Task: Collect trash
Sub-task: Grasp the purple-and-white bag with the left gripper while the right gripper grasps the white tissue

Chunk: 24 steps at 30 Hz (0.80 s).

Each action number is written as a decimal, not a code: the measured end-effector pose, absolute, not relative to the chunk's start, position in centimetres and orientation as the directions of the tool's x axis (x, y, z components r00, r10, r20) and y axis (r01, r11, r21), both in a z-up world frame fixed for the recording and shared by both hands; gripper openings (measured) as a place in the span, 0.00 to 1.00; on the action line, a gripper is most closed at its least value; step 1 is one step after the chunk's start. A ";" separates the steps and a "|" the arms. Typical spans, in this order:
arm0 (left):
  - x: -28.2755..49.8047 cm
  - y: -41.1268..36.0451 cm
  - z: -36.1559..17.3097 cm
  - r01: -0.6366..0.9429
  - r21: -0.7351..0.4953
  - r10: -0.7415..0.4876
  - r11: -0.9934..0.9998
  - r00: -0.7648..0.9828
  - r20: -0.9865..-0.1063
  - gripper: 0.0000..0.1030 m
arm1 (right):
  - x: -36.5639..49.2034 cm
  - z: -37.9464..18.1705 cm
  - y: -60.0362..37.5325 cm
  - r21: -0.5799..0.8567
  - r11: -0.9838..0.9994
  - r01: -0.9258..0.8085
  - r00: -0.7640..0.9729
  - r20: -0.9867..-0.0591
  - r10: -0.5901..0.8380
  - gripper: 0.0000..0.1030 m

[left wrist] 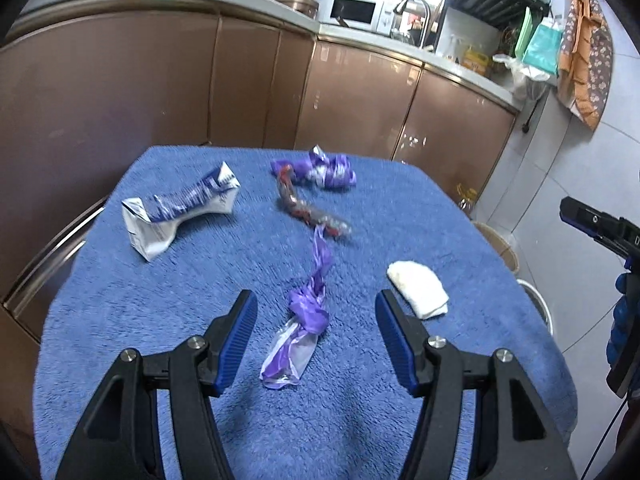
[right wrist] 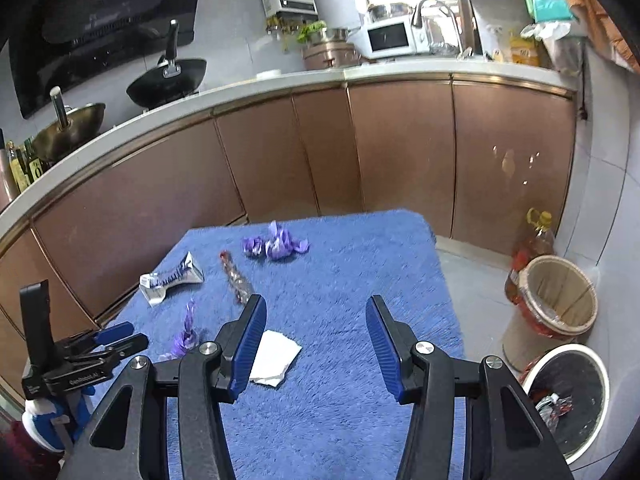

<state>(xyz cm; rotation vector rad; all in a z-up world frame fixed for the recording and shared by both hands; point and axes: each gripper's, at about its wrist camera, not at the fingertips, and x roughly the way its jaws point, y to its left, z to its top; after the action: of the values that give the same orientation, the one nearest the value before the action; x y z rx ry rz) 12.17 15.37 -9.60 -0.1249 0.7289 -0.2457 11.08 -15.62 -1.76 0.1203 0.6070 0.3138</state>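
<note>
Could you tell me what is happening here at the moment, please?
A person is clearing trash off a blue towel with a claw in each hand. Both claws are open and empty. The left claw is lined up over a twisted purple wrapper, while the right claw sits just right of a white tissue. A crushed carton and more wrappers wait farther back. The white-rimmed bin on the floor already holds some trash.

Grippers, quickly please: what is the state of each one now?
Left gripper: open, holding nothing.
Right gripper: open, holding nothing.
</note>
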 end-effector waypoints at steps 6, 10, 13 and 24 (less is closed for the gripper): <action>14.2 15.0 -12.2 0.172 -0.200 -0.263 0.965 0.673 -0.691 0.58 | 13.0 -5.4 -13.2 0.224 0.928 -0.299 0.701 -0.608 0.373 0.50; 14.8 15.0 -13.3 0.174 -0.208 -0.271 0.962 0.658 -0.702 0.58 | 14.3 -7.7 -11.2 0.243 0.911 -0.334 0.642 -0.649 0.409 0.51; 15.2 14.8 -14.0 0.178 -0.213 -0.277 0.961 0.649 -0.709 0.57 | 15.2 -9.2 -10.1 0.252 0.905 -0.342 0.610 -0.673 0.418 0.52; 16.1 14.7 -15.3 0.196 -0.258 -0.324 0.946 0.609 -0.724 0.46 | 17.6 -12.9 -8.0 0.250 0.901 -0.355 0.534 -0.737 0.415 0.54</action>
<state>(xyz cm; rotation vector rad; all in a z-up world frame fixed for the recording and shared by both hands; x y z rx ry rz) 16.11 14.74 -15.27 -0.1578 0.8665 -0.3017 17.61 -7.95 -12.91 0.0729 0.8970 0.4594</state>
